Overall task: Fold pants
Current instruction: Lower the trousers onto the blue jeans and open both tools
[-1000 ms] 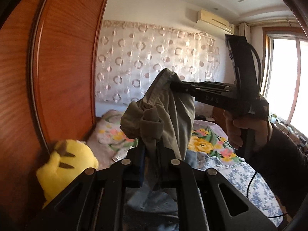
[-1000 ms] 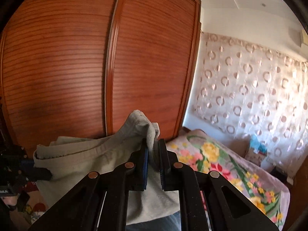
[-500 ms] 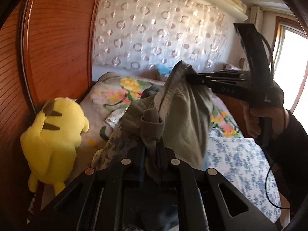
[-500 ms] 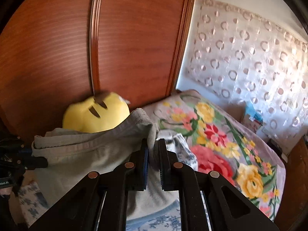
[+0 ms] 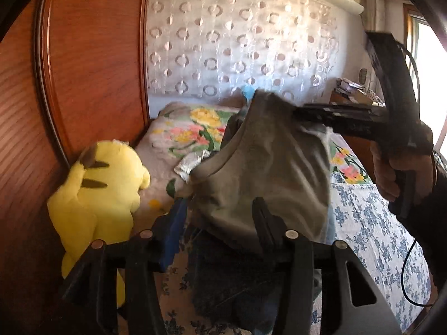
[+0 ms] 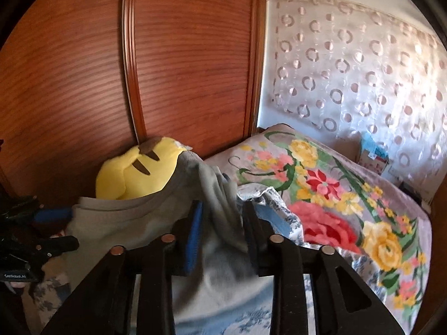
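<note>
Grey-olive pants (image 5: 265,173) hang in the air above the bed, bunched between my two grippers. My left gripper (image 5: 218,217) has its jaws apart, with the cloth draped between and over the fingers. My right gripper (image 6: 223,223) also has its jaws apart, with the pants' (image 6: 134,223) waistband edge lying loose between the fingers. In the left wrist view the right gripper (image 5: 304,114) reaches in from the right at the pants' top edge. In the right wrist view the left gripper (image 6: 53,229) shows at the far left, also open.
A yellow plush toy (image 5: 97,195) sits against the wooden wardrobe (image 6: 181,64) on the left. The bed has a floral blanket (image 6: 335,209) and a blue-flowered sheet (image 5: 371,237). A darker garment (image 5: 232,279) lies under the pants. A circle-pattern curtain (image 5: 237,42) hangs behind.
Both grippers have opened and let go of the pants' waistband, which they were clamped on before. Both have come down towards the bed, and the cloth sags.
</note>
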